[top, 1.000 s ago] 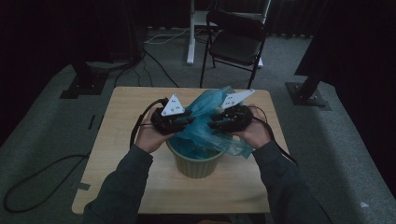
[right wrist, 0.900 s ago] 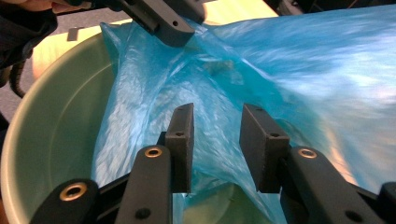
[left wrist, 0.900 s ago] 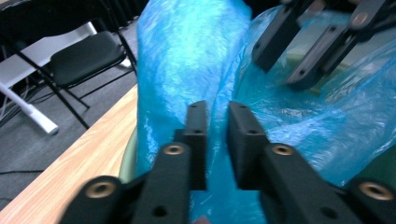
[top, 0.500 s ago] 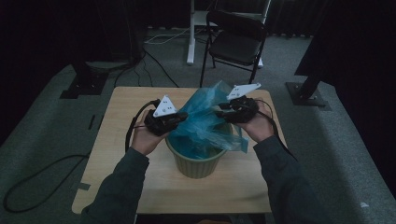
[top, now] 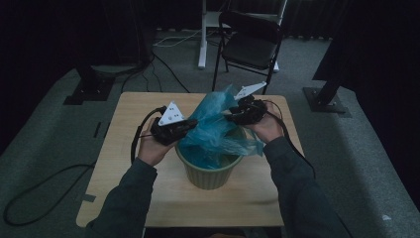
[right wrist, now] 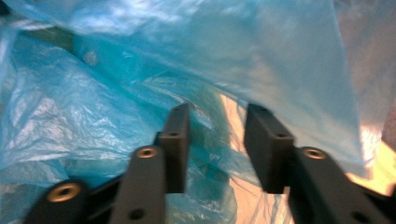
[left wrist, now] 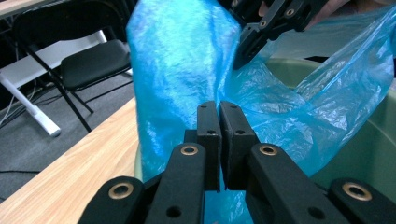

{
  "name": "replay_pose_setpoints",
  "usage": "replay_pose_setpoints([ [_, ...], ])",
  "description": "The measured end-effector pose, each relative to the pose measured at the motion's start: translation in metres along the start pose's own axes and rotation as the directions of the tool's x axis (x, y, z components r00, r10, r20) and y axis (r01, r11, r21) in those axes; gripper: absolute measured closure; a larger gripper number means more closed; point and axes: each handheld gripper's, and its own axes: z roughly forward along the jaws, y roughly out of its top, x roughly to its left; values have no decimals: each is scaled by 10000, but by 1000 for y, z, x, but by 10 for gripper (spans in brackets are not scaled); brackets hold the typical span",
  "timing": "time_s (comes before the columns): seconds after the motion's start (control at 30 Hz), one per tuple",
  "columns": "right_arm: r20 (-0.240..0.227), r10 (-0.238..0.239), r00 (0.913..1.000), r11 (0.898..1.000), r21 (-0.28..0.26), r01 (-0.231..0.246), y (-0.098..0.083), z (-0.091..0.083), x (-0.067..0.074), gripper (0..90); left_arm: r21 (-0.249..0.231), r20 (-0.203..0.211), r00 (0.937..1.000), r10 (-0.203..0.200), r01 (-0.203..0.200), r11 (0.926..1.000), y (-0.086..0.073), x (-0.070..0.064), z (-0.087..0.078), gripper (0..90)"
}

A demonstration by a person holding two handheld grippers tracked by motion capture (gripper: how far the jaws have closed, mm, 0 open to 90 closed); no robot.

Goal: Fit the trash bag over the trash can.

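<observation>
A pale green bucket (top: 208, 171) stands near the middle of the wooden counter (top: 124, 193), and a thin blue plastic bag (top: 215, 131) sits in its mouth, part of it bunched down inside, part rising in a loose peak above the rim, with one flap hanging over the edge on the person's right. The left gripper (top: 182, 130) is held at the bucket's left rim, grey plate on top, cable looping back over the wood; seen from its own camera its jaws are pressed together with a fold of the blue film pinched between the pads, the bag (left wrist: 187, 65) standing up tall just beyond them. The right gripper (top: 233, 116) comes in from the far right side of the bucket, at the peak of the bag. Its jaws have just been closing, yet they stand apart, a clear gap between the two black pads, with crumpled blue film (right wrist: 140, 70) lying in front of and behind them and nothing clamped. Behind the counter a black folding chair (top: 250, 42) stands on the grey floor.
</observation>
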Motion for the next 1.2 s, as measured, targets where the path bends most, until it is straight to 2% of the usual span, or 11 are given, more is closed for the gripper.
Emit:
replay_pose_setpoints([
  [0.07,-14,68,10000,9999,145,-68,0,3,-3,769,74,-129,9999,-111,112,9999,-3,2,-1,871],
  [0.17,35,222,9997,9996,144,-223,0,2,-3,829,128,-397,9987,-333,338,9993,-8,8,-4,876],
  [0.33,93,397,9992,9990,184,-398,-3,-6,-2,832,134,-824,9927,-881,895,9959,-17,18,-7,892],
  [0.47,214,514,9984,9984,218,-518,-8,-12,-4,827,311,-1145,9866,-1160,1202,9923,-24,25,-7,894],
  [0.67,176,969,9951,9949,253,-973,-20,-16,-11,833,654,-1469,9755,-1640,1751,9824,-36,35,-4,894],
  [0.9,116,1166,9931,9926,331,-1169,-31,-23,-12,869,1005,-1633,9642,-2088,2268,9687,-51,44,3,894],
  [1.07,94,1174,9930,9900,774,-1178,-38,-23,-11,889,1271,-1690,9591,-2272,2498,9599,-58,47,7,894],
  [1.13,46,1240,9923,9887,848,-1239,-40,-23,-11,891,1320,-1683,9586,-2296,2527,9585,-60,48,8,894],
  [1.2,3,1194,9928,9893,846,-1190,-42,-24,-11,884,1170,-1523,9633,-2208,2395,9638,-59,47,6,879],
])
